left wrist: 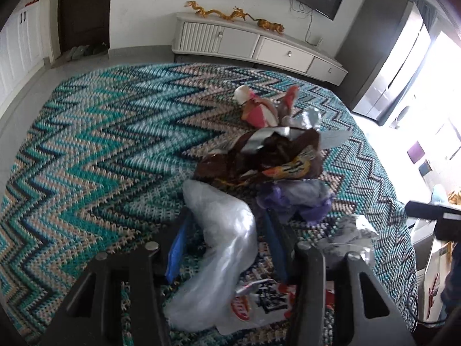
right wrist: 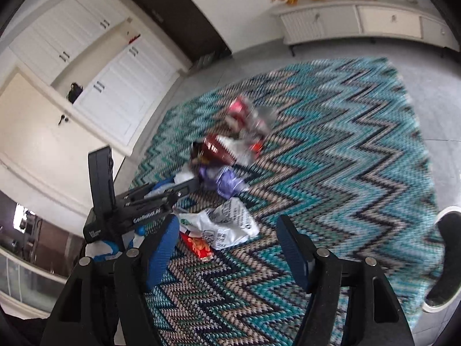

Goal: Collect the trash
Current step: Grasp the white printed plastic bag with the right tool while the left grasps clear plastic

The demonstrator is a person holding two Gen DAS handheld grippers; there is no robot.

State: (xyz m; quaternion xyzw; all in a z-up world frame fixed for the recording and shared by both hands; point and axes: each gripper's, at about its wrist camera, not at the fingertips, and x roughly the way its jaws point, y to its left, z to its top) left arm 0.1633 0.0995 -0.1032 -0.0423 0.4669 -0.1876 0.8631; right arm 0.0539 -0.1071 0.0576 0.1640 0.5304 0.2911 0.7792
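Trash lies in a pile on a zigzag teal rug point(left wrist: 86, 144). In the left wrist view my left gripper point(left wrist: 227, 222) is open, its blue-padded fingers on either side of a clear plastic bag point(left wrist: 224, 230). Beyond it lie a brown snack wrapper point(left wrist: 265, 155), a purple wrapper point(left wrist: 299, 199), a pink packet point(left wrist: 256, 109) and a white printed wrapper point(left wrist: 259, 305). In the right wrist view my right gripper point(right wrist: 227, 230) is open and empty above the rug point(right wrist: 345, 144), just short of a white printed wrapper point(right wrist: 230, 222) and a red wrapper point(right wrist: 198, 245). The left gripper point(right wrist: 161, 193) shows there at the left.
A low white cabinet point(left wrist: 253, 43) with gold dragon figures stands against the far wall. White wardrobe doors point(right wrist: 115, 86) and a dark door point(right wrist: 178, 14) stand at the left. A person's dark shoe point(right wrist: 443, 259) rests on the rug's right edge.
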